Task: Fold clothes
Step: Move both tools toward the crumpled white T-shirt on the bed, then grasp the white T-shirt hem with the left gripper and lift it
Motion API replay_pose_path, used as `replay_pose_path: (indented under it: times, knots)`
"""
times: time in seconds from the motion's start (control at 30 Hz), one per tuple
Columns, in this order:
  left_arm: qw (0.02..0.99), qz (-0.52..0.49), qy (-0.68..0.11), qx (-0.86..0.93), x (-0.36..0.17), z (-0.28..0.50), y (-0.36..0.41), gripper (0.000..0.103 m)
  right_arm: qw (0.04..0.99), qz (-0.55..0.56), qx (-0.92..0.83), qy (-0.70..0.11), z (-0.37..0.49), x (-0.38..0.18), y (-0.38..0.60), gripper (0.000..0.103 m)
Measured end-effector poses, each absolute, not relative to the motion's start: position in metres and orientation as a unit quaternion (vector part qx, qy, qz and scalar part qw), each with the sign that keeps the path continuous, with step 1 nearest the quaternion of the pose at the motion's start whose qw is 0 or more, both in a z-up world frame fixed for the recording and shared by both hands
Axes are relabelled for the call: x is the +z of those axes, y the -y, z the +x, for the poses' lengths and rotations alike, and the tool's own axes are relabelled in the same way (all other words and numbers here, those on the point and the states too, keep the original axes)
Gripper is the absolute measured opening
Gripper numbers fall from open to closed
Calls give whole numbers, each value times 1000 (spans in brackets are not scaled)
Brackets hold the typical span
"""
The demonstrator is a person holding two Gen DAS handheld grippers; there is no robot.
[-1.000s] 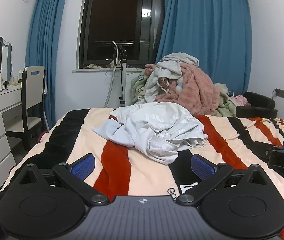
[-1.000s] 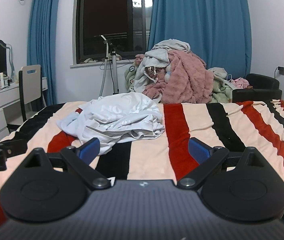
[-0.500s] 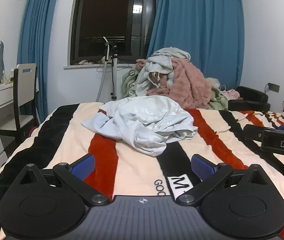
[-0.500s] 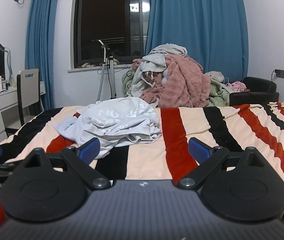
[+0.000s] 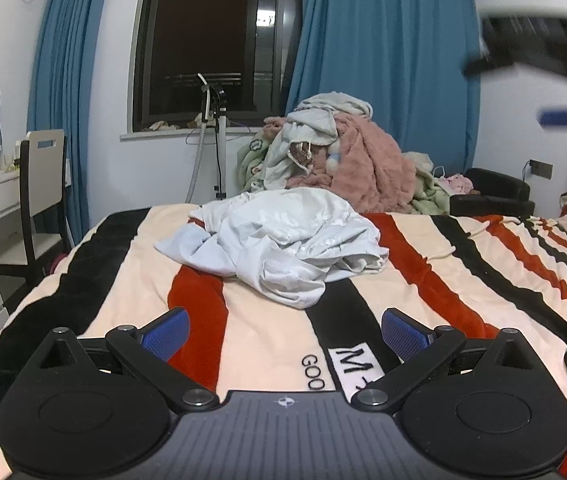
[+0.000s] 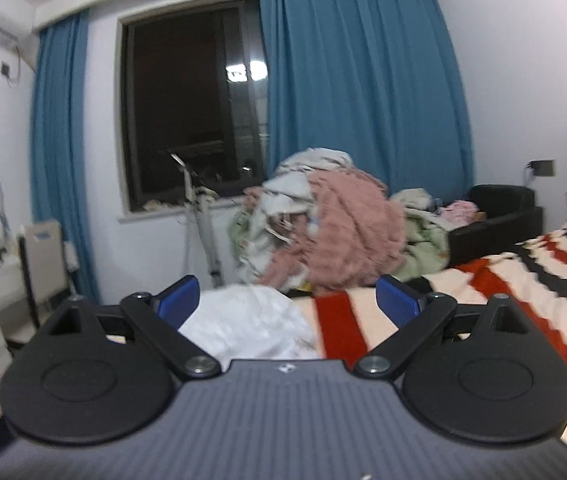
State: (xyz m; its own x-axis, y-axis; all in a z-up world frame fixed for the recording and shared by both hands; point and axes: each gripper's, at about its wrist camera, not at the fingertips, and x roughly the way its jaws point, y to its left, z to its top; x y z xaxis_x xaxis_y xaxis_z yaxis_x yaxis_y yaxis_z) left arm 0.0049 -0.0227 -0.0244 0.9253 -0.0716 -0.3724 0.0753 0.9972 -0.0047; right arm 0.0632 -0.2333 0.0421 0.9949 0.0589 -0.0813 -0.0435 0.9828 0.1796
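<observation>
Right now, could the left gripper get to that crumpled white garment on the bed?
Probably yes. The left gripper is open, and only bare striped blanket lies between it and the white garment; nothing blocks the way.

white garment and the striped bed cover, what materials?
White garment: looks like thin, smooth woven cloth, cotton or a blend; it shows sharp creases and a slight sheen. Striped bed cover: likely plush fleece; matte, fuzzy surface with soft-edged stripes. Neither is certain.

One white garment (image 5: 283,246), two claws, one chair (image 5: 41,184).
</observation>
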Motion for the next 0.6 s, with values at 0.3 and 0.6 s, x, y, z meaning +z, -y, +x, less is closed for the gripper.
replay_pose_path:
  times: [0.3,0.6]
  knots:
    - [968,19,-246,-37,-47,47,23,103,992,115,52,-22,91,17,266,96]
    - [961,-64,-267,2,-49,173,32,95,978,162,14,-135,140,-56,306,96]
